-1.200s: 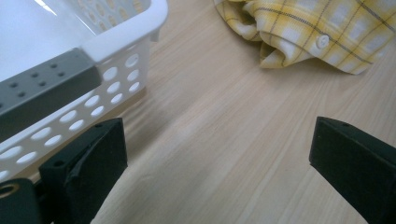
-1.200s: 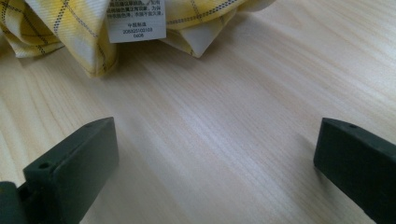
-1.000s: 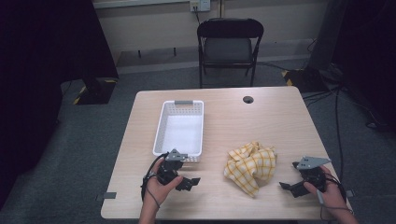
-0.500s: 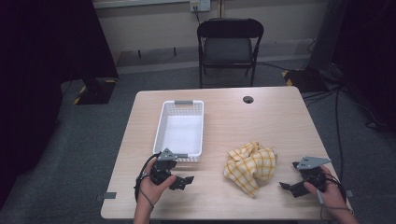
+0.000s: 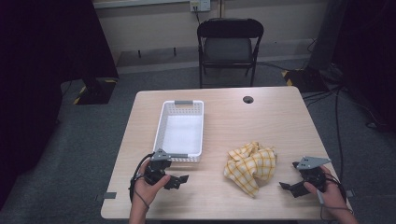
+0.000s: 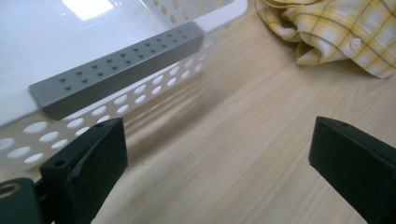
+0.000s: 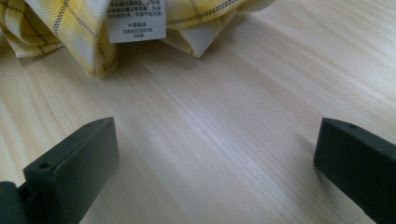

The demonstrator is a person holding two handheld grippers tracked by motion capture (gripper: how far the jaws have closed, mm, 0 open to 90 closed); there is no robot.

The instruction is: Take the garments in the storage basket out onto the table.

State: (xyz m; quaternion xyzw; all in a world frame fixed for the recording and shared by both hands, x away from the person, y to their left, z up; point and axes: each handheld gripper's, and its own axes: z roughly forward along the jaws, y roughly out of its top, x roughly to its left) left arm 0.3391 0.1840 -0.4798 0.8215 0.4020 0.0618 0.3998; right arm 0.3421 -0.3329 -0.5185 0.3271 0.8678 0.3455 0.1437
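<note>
- Two grippers in my hands, both low over the near edge of the wooden table [image 5: 280,112]; nothing is picked up yet.
- Left gripper [image 5: 180,179]: jaws spread wide with only bare tabletop between them. It sits just in front of the white perforated basket [image 5: 161,135], beside the basket's near grey handle [image 6: 116,70].
- Right gripper [image 5: 287,187]: jaws likewise parted and holding nothing, pointing toward the shirt from the table's right front corner.
- Yellow plaid shirt [image 5: 251,165]: lies crumpled in a heap on the table between my two grippers, to the right of the basket and apart from it. A white care label [image 7: 136,18] hangs at the hem nearest my right gripper; a button [image 6: 356,43] shows on the side facing my left.
- Basket: stands upright with its long side running away from me, and nothing lies in it.
- Step in hand, as I judge it: the approach, before the first grasp of the shirt, likely bound for the basket.
- Next move calls for bringing one open gripper onto a fold thick enough to pinch, not just the label or a single thin hem.
- Crumpled cloth will drape and trail, so the lift must clear the basket rim before release.
</note>
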